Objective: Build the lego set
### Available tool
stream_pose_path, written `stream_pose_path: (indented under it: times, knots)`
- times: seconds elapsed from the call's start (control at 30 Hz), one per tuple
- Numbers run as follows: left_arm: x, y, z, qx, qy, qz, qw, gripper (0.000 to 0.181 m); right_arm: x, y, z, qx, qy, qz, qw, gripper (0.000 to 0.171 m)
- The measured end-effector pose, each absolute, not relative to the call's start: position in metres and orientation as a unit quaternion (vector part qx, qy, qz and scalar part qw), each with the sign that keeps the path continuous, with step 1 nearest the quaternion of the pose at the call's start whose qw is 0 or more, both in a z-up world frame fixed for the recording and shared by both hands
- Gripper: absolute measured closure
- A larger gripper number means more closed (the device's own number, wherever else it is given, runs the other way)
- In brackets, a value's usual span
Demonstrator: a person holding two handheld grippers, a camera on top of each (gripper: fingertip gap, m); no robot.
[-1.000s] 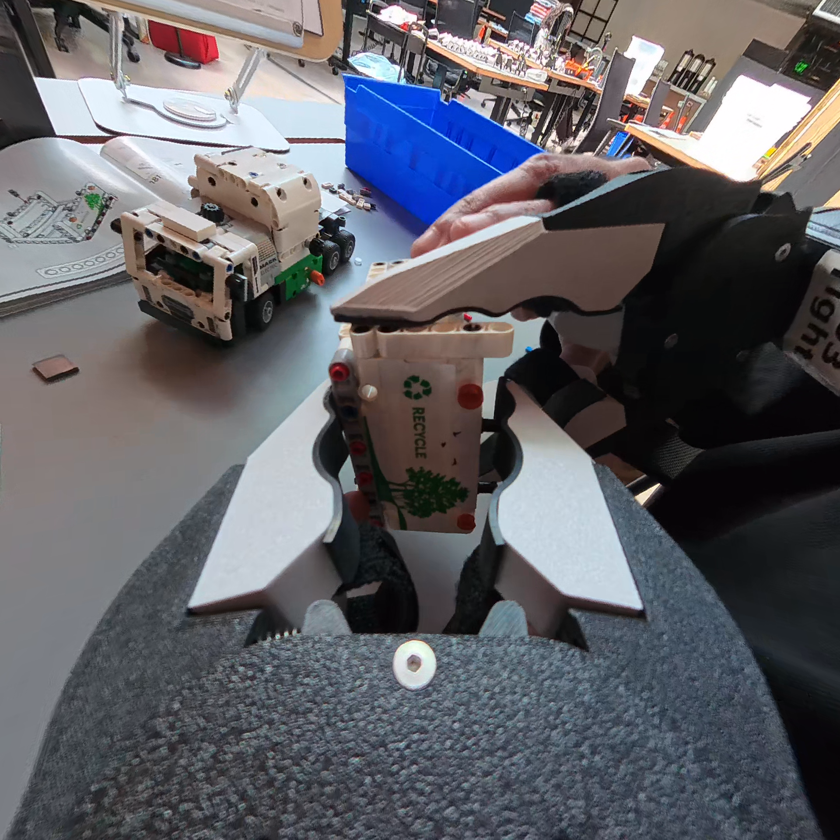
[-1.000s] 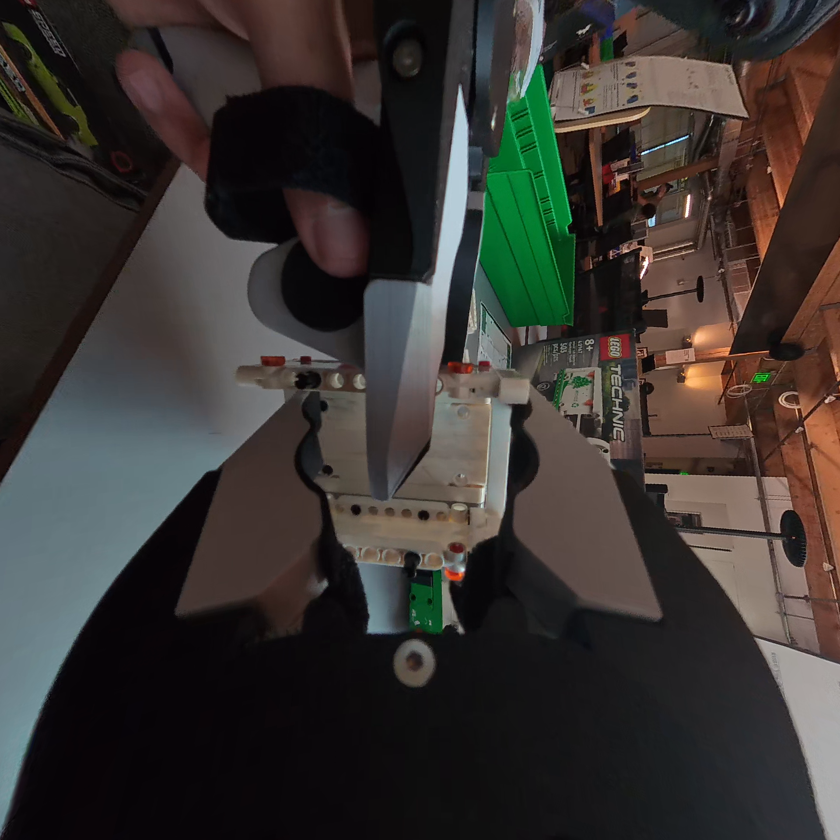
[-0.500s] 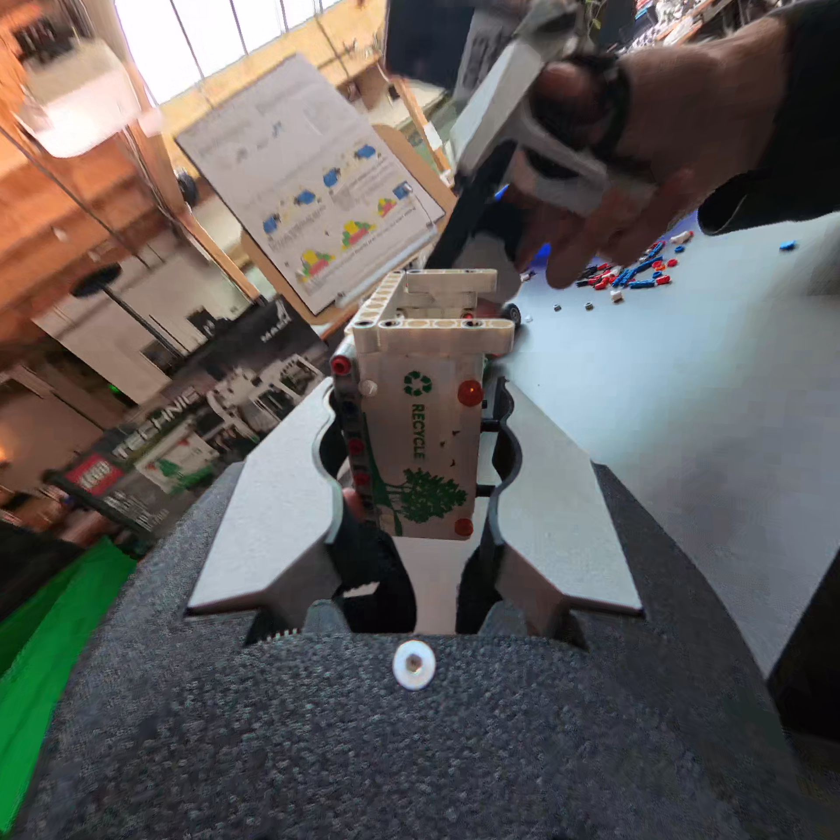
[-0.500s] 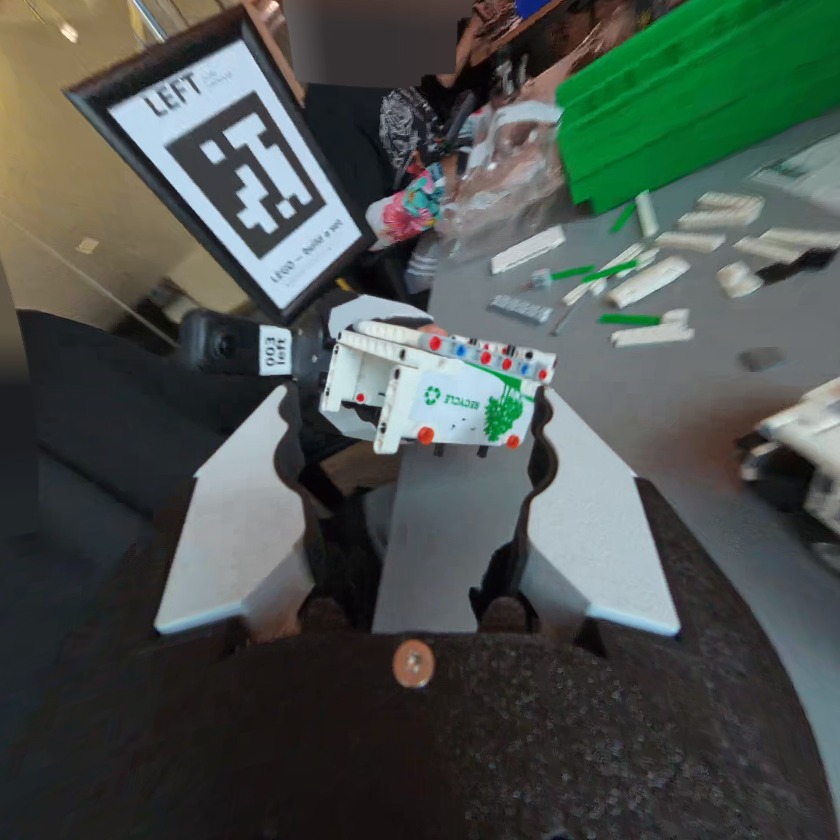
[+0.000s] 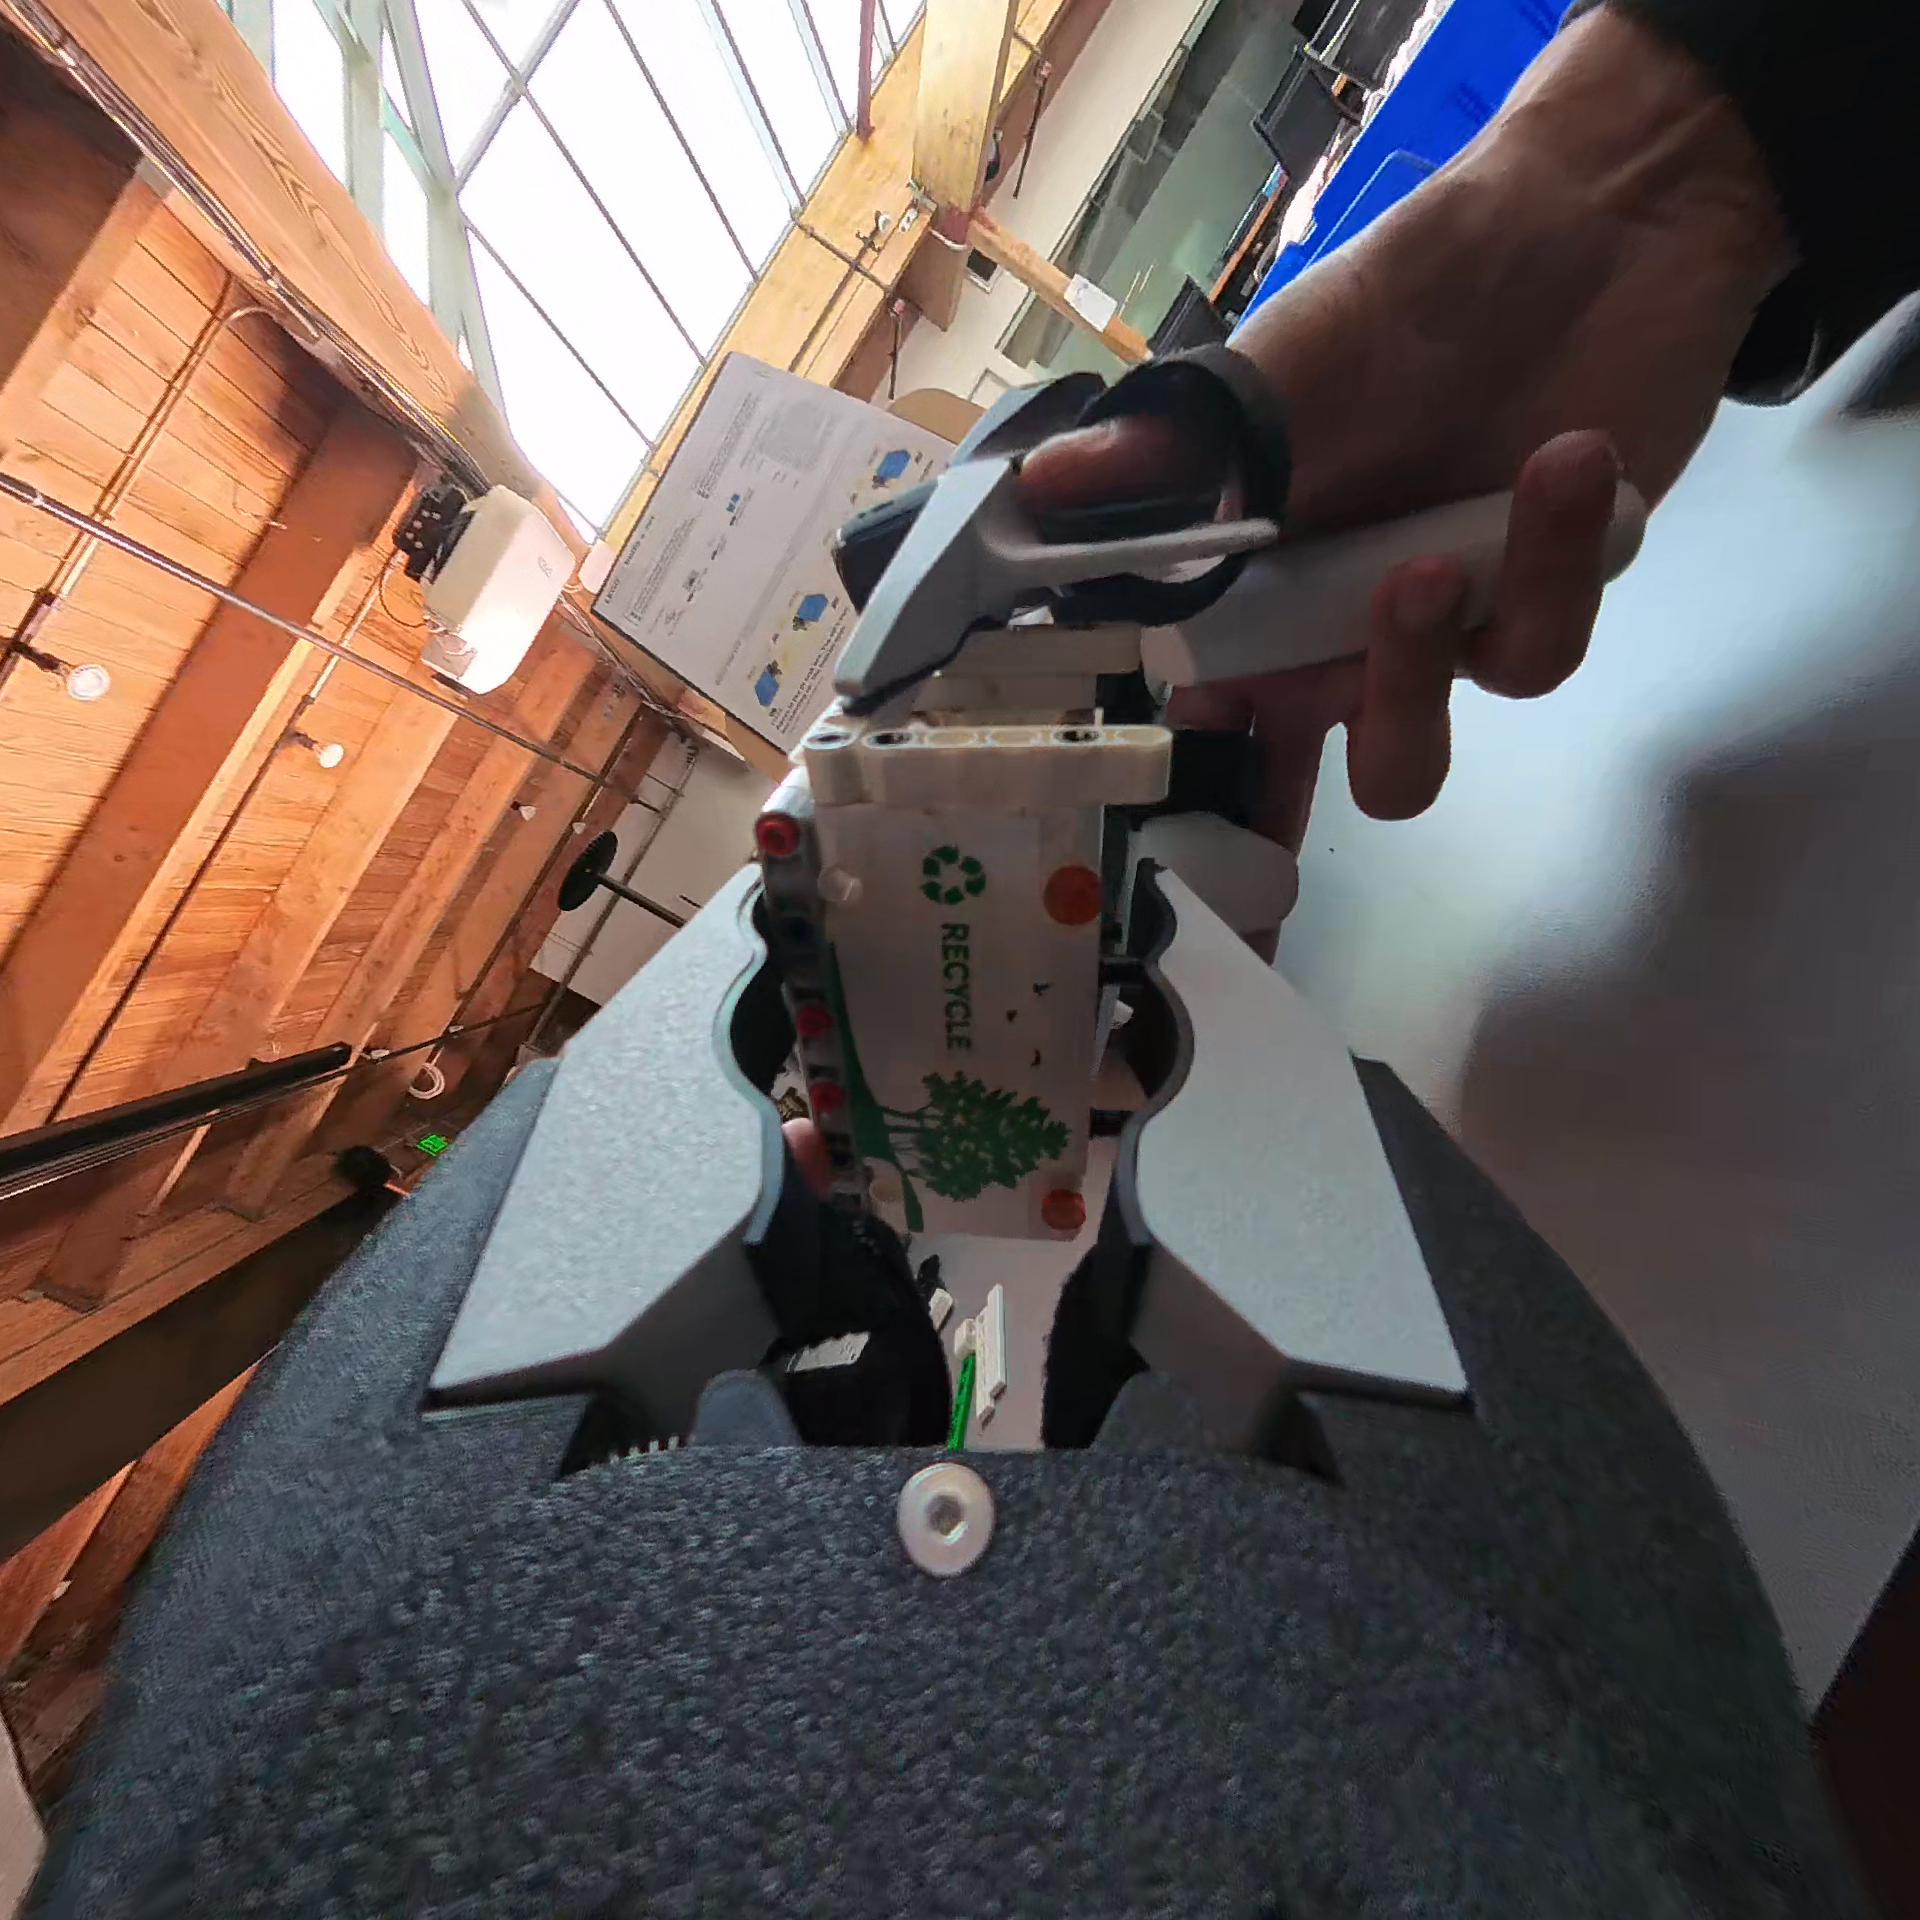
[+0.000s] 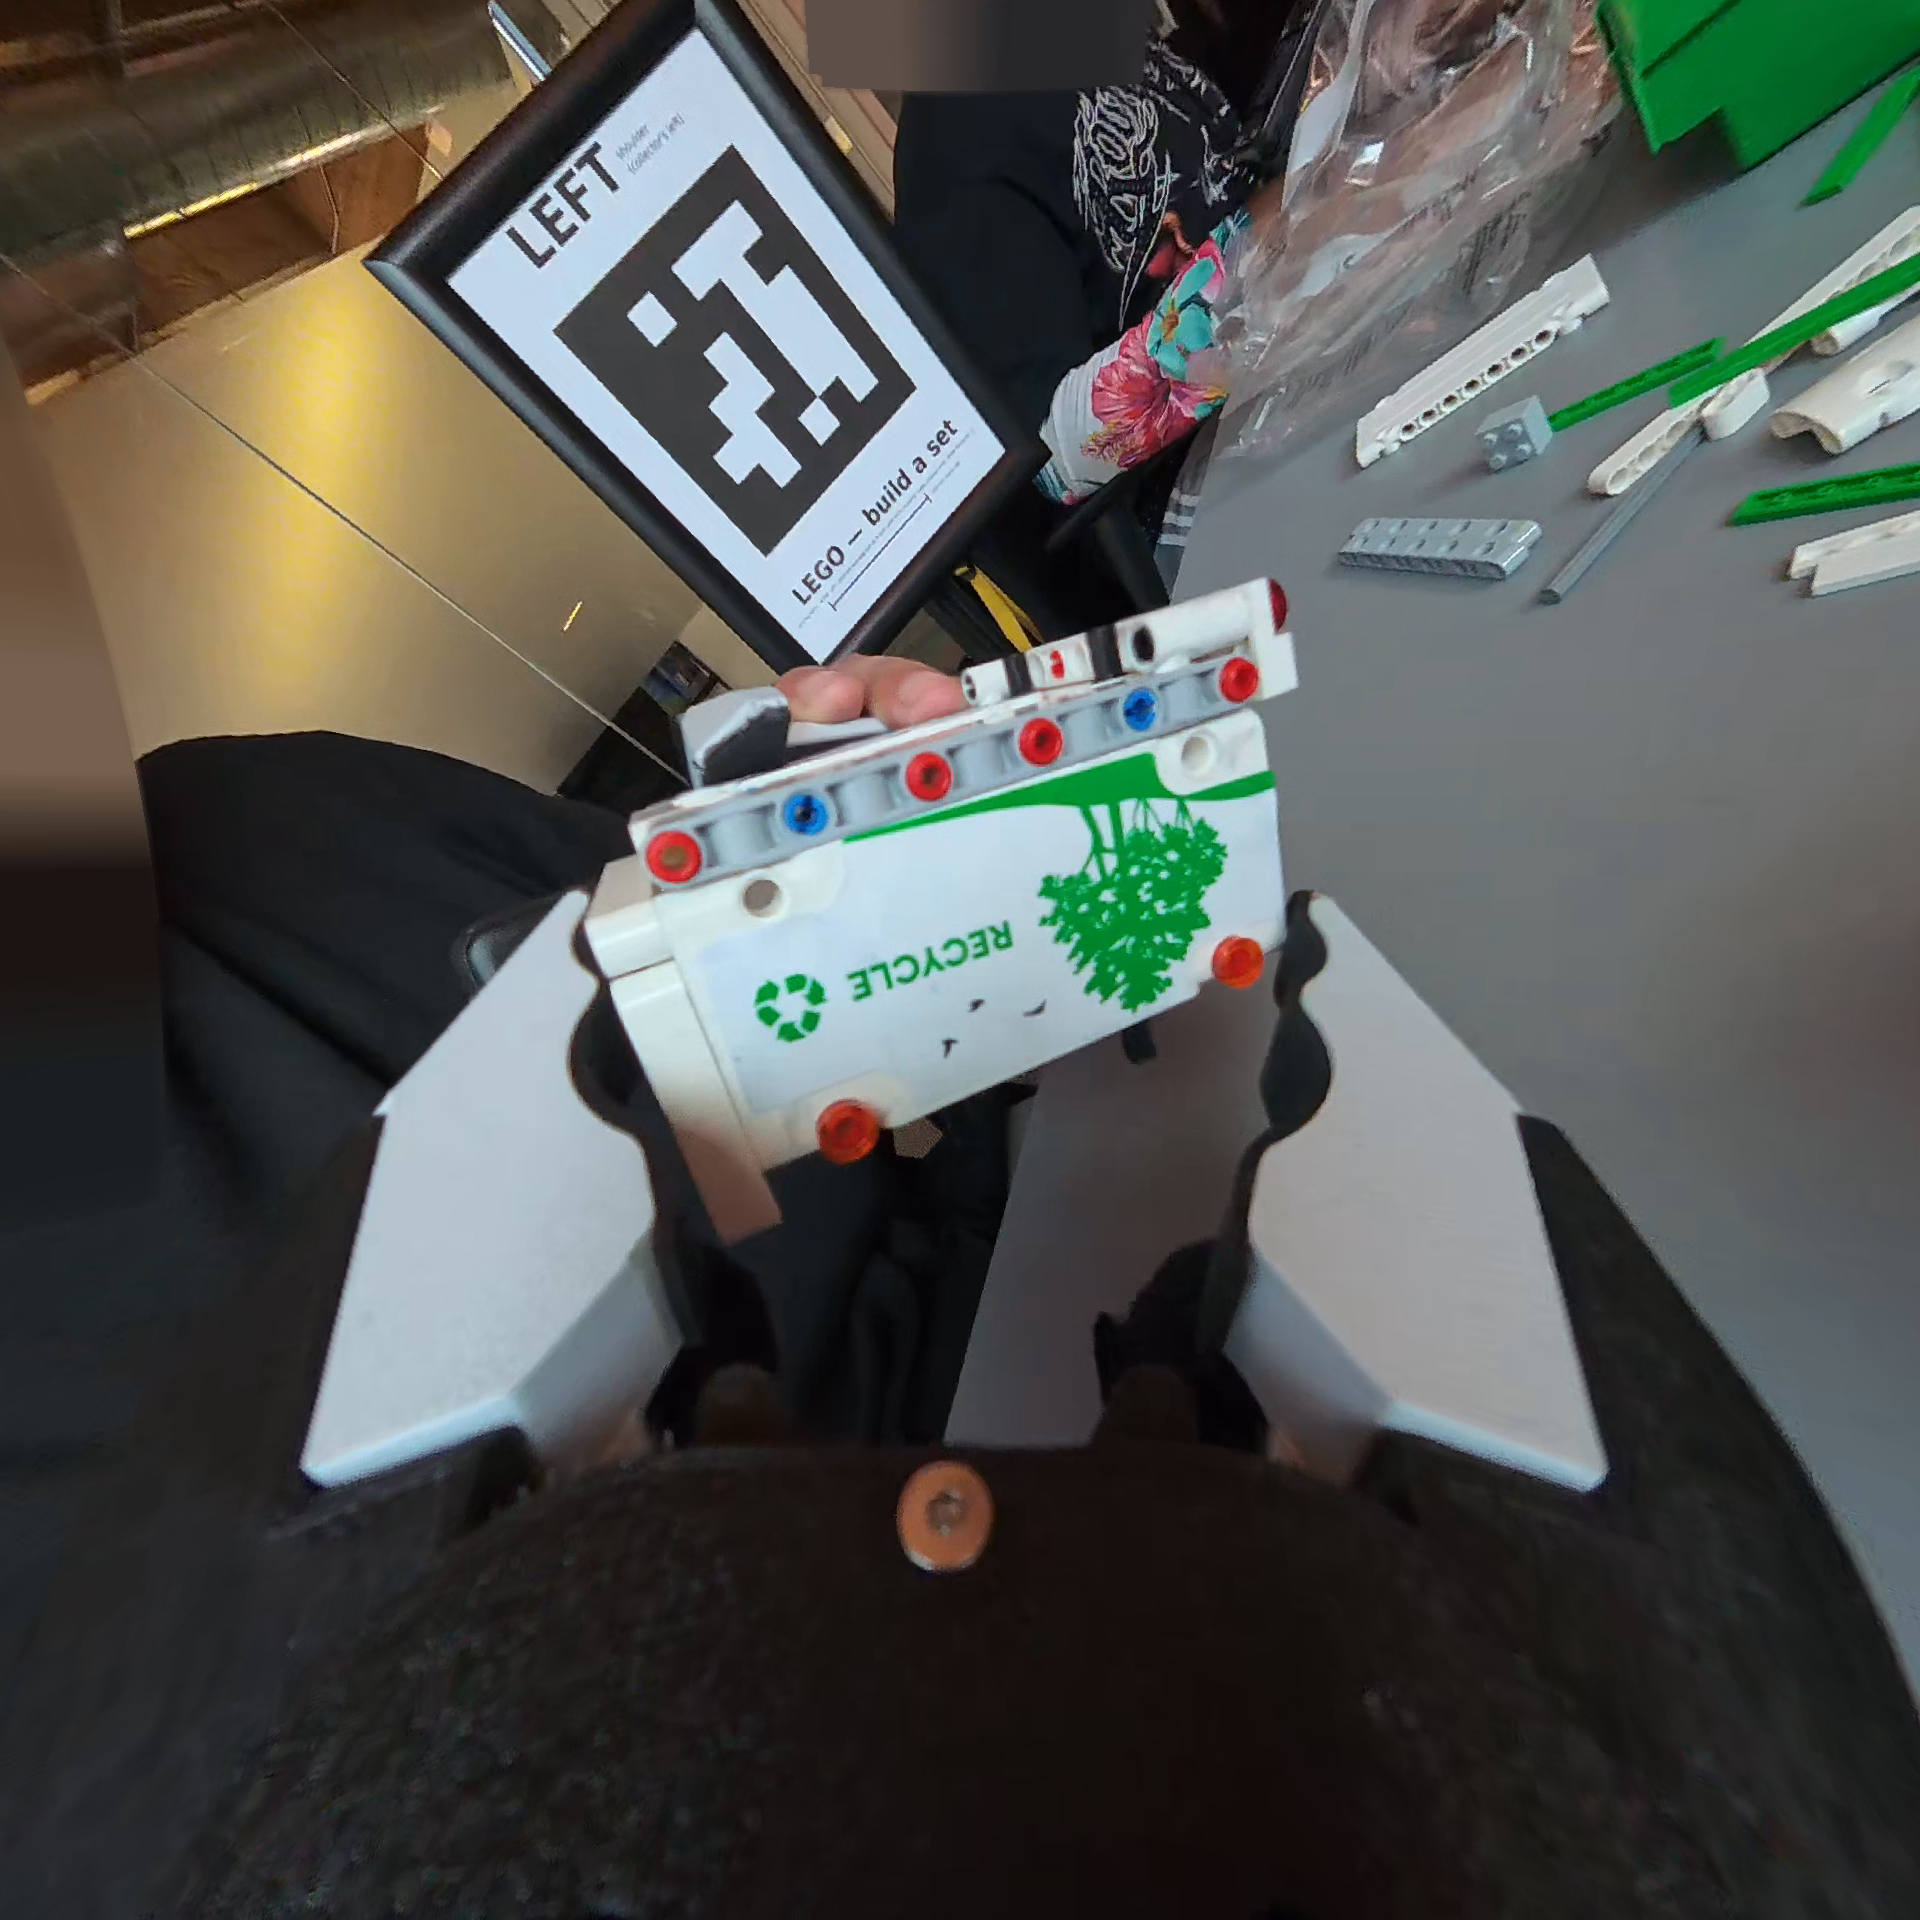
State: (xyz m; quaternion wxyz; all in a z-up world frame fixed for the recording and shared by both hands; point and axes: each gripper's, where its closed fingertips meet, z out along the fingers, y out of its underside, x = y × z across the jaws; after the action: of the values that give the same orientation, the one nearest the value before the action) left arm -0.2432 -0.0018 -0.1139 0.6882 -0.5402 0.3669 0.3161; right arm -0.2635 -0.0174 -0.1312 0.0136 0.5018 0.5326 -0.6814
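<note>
A white lego container body (image 5: 966,997) with a green tree sticker, red pins and a grey beam is clamped between the fingers of my left gripper (image 5: 951,935), which is tilted up off the table. In the right wrist view the same body (image 6: 935,935) lies crosswise between the tips of my right gripper (image 6: 940,914). Those jaws stand wide apart, one beyond each end of the body. In the left wrist view a finger of the right gripper (image 5: 935,603) rests at the body's far top end, held by a hand (image 5: 1507,364).
Loose white and green beams (image 6: 1475,364), a grey plate (image 6: 1439,545) and a grey brick (image 6: 1512,436) lie on the grey table (image 6: 1558,935). A framed marker sign (image 6: 707,364), a plastic bag (image 6: 1403,187), a green bin (image 6: 1766,62) and a seated person (image 6: 997,229) are behind. The tips of both grippers are at nearly the same place.
My left gripper has swung the body up from facing the table toward the ceiling. My right gripper's jaws have widened and now look at the body's sticker side from closer.
</note>
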Motion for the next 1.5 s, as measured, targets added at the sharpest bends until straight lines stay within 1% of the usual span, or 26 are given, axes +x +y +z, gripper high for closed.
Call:
stream_pose_path:
  times: [0.37,0.5,0.6,0.63,0.67,0.7,0.77,0.83,0.87,0.9,0.97,1.07,1.1,1.13,1.17,1.23,1.33,1.37,1.4,1.5]
  knots:
    - [-0.241,-0.007,-0.109,-0.539,0.359,0.334,0.685,0.12,-0.26,-0.026,-0.126,0.493,0.537,-0.684,0.026,0.054]
    - [-0.241,-0.005,-0.111,-0.551,0.352,0.312,0.689,0.12,-0.262,-0.023,-0.13,0.505,0.527,-0.683,0.041,0.05]
    - [-0.245,-0.003,-0.104,-0.549,0.318,0.316,0.705,0.12,-0.262,-0.016,-0.124,0.503,0.538,-0.676,0.009,0.048]
    - [-0.248,-0.005,-0.098,-0.551,0.297,0.31,0.716,0.12,-0.26,-0.013,-0.12,0.503,0.541,-0.674,-0.002,0.04]
    - [-0.254,-0.005,-0.093,-0.561,0.27,0.296,0.725,0.12,-0.257,-0.007,-0.116,0.504,0.543,-0.672,-0.019,0.04]
    - [-0.26,-0.005,-0.09,-0.577,0.237,0.273,0.732,0.12,-0.254,0.0,-0.11,0.506,0.545,-0.667,-0.045,0.045]
    - [-0.271,-0.003,-0.089,-0.617,0.163,0.187,0.747,0.12,-0.249,0.015,-0.098,0.512,0.551,-0.645,-0.135,0.073]
    - [-0.276,-0.001,-0.092,-0.648,0.096,0.078,0.752,0.12,-0.247,0.032,-0.089,0.521,0.564,-0.58,-0.274,0.088]
    - [-0.278,0.0,-0.092,-0.657,0.063,0.035,0.751,0.12,-0.246,0.039,-0.087,0.529,0.564,-0.54,-0.333,0.098]
    - [-0.28,0.001,-0.093,-0.662,0.035,0.0,0.749,0.12,-0.246,0.041,-0.084,0.536,0.555,-0.513,-0.375,0.107]
    - [-0.281,0.002,-0.094,-0.665,-0.009,-0.053,0.744,0.12,-0.249,0.036,-0.083,0.542,0.54,-0.49,-0.419,0.124]
    - [-0.276,0.004,-0.095,-0.661,-0.051,-0.118,0.739,0.119,-0.262,0.027,-0.101,0.561,0.553,-0.444,-0.428,0.123]
    - [-0.274,0.005,-0.096,-0.661,-0.058,-0.132,0.736,0.119,-0.265,0.027,-0.105,0.564,0.553,-0.434,-0.433,0.127]
    - [-0.273,0.006,-0.098,-0.664,-0.064,-0.145,0.731,0.119,-0.267,0.029,-0.105,0.562,0.549,-0.426,-0.449,0.135]
    - [-0.273,0.007,-0.1,-0.665,-0.075,-0.157,0.726,0.119,-0.267,0.032,-0.105,0.559,0.55,-0.413,-0.464,0.149]
    - [-0.273,0.009,-0.106,-0.673,-0.09,-0.183,0.711,0.119,-0.269,0.035,-0.109,0.564,0.56,-0.39,-0.465,0.162]
    - [-0.263,0.012,-0.115,-0.697,-0.067,-0.232,0.675,0.116,-0.271,0.046,-0.115,0.581,0.584,-0.353,-0.443,0.165]
    - [-0.261,0.011,-0.115,-0.699,-0.058,-0.244,0.669,0.11,-0.272,0.048,-0.117,0.583,0.603,-0.35,-0.417,0.165]
    - [-0.261,0.008,-0.115,-0.7,-0.048,-0.246,0.668,0.107,-0.272,0.051,-0.12,0.59,0.625,-0.341,-0.379,0.165]
    - [-0.268,-0.005,-0.116,-0.701,-0.009,-0.237,0.673,0.105,-0.258,0.063,-0.139,0.601,0.716,-0.261,-0.241,0.165]
